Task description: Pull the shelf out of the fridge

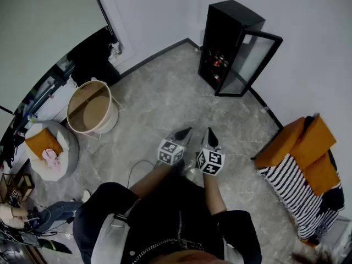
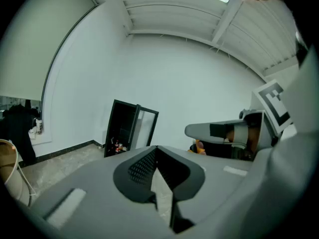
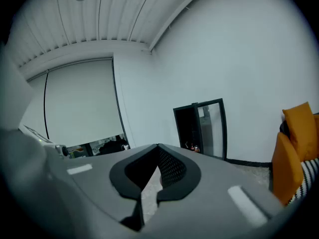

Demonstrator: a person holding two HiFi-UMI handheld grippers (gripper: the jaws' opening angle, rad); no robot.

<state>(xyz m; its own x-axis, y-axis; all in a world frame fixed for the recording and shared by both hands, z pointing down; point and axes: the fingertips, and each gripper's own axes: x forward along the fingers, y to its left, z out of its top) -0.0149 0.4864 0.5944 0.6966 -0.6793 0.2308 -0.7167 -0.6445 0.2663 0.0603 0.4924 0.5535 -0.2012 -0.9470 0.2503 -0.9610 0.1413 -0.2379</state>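
A tall black fridge (image 1: 226,40) stands against the far wall with its glass door (image 1: 254,62) swung open to the right. Bottles sit low inside it; I cannot make out a shelf. It also shows far ahead in the left gripper view as the fridge (image 2: 124,128) and in the right gripper view as the fridge (image 3: 197,128). My left gripper (image 1: 183,134) and right gripper (image 1: 210,138) are side by side over the floor, well short of the fridge. Both are shut with nothing between their jaws.
A round tan basket (image 1: 92,108) stands to the left, and a white pouf with an orange cushion (image 1: 50,147) beyond it. An orange chair with a striped cloth (image 1: 305,166) is at the right. A cable lies on the marble floor near my feet.
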